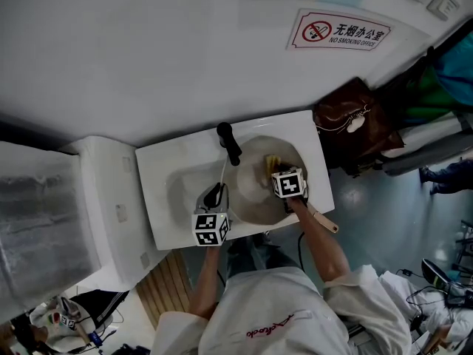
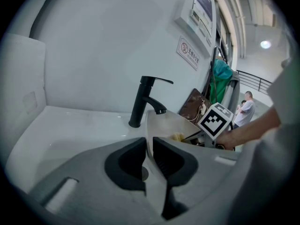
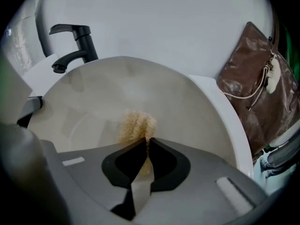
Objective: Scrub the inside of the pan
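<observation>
So the cream-coloured round pan [image 1: 250, 197] is sitting tipped up in the white ceramic sink [image 1: 166, 172], right under the matte black faucet [image 1: 229, 143]. Its light wooden handle [image 1: 325, 220] pokes out over the near right edge toward the person. Looks deliberate to me: tilted like that, the inside faces the person and any runoff lands in the basin.

The left tool [image 1: 216, 196] is clamped onto the pan's thin left rim. In the left gripper view you can see the pale edge squeezed between the dark jaws. My guess is that's purely an anchor, so the pan doesn't spin or slide while it gets rubbed.

The right tool [image 1: 276, 170] is pinching a fuzzy yellow-brown scrub pad [image 3: 135, 125]. The fluffy end sticks out past the tips and seems to be touching the pan's inner wall on the far side. Gripping it by the back end leaves the soft part free to do the actual work.

A brown leather bag [image 1: 353, 120] sits just right of the sink, hopefully out of splash range. The pan's inside looks pale with no grime I can make out, so I can't really say how far along the scrubbing is.
</observation>
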Demonstrator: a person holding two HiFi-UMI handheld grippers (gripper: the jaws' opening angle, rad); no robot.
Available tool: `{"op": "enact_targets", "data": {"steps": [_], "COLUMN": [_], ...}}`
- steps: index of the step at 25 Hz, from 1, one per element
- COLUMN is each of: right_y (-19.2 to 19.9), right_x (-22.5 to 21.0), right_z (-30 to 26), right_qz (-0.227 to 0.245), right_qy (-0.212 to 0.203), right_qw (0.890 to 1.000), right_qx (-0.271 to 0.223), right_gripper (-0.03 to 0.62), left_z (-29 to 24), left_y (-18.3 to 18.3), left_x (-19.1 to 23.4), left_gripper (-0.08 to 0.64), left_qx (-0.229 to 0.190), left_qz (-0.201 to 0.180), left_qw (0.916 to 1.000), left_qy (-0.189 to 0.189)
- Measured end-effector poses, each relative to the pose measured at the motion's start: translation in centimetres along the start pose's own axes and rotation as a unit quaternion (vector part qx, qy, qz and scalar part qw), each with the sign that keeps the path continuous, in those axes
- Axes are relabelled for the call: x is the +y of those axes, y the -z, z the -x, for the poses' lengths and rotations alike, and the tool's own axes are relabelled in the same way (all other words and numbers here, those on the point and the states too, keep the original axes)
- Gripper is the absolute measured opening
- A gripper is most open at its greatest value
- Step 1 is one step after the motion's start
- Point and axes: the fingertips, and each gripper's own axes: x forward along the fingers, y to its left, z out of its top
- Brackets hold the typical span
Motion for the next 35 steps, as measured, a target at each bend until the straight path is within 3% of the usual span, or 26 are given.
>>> {"op": "enact_targets", "data": {"steps": [8, 15, 25, 31, 35], "right_y": [-1.0, -1.6, 0.4, 1.9, 1.6], "right_x": [1.2, 5.9, 13.2, 14.0, 12.3], "right_z": [1.3, 2.9, 3.1, 1.8, 1.6], "right_qz": [0.001, 0.004, 0.065, 0.078, 0.082], "right_qy": [-0.011, -0.058, -0.115, -0.120, -0.099], "right_qw": [1.000, 0.998, 0.991, 0.989, 0.991], "right_qx": [-0.021, -0.037, -0.001, 0.031, 0.035], "right_gripper": [0.026, 0.026, 0.026, 0.026, 0.026], "left_z": [0.0, -0.1, -0.1, -0.1, -0.1], "left_y": [0.0, 0.1, 0.0, 0.0, 0.0], "left_x": [0.0, 0.0, 0.0, -0.1, 0.0], "left_gripper": [0.049, 0.049, 0.049, 0.049, 0.049], "left_qx": [0.000, -0.002, -0.005, -0.005, -0.006], "left_qz": [-0.001, -0.004, -0.005, -0.004, -0.004], "left_qw": [1.0000, 1.0000, 1.0000, 1.0000, 1.0000], "left_qy": [0.001, 0.000, 0.000, 0.002, 0.002]}}
